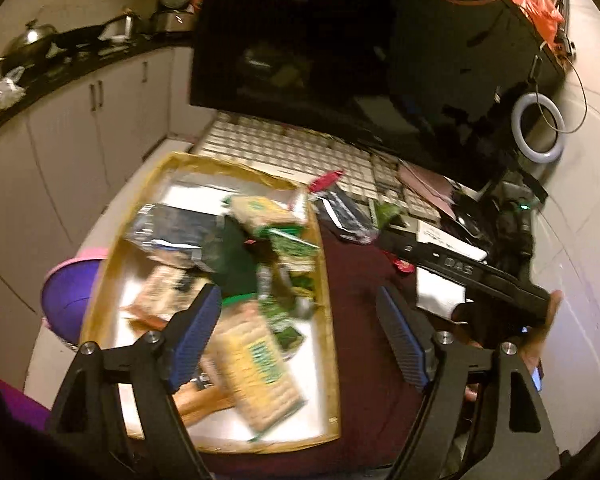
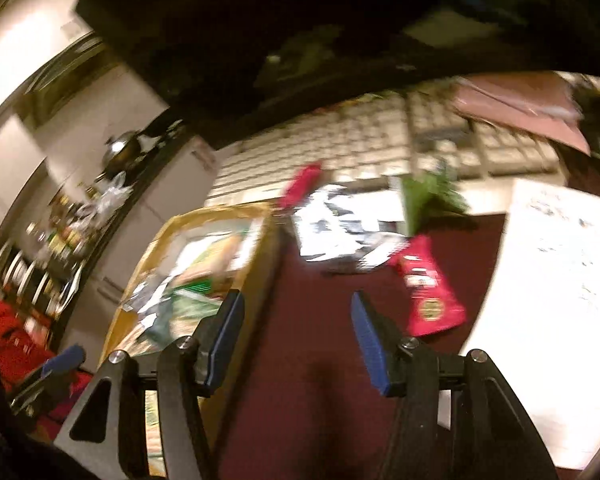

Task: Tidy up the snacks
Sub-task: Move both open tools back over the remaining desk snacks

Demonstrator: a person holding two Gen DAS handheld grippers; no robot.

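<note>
dark monitor behind white keyboard; ring light at right; purple bowl

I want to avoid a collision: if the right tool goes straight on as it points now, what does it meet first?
Probably the bare maroon cloth; the red packet lies just to the right. Depth is unclear in the blur.

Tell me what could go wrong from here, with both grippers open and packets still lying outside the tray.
1. The tray is already heaped; another packet dropped in may slide over its rim.
2. The red packet lies next to the white paper, so the right gripper might pinch the sheet too.
3. The silver packet and green packet lie at the keyboard; reaching for them may knock the keys.
</note>
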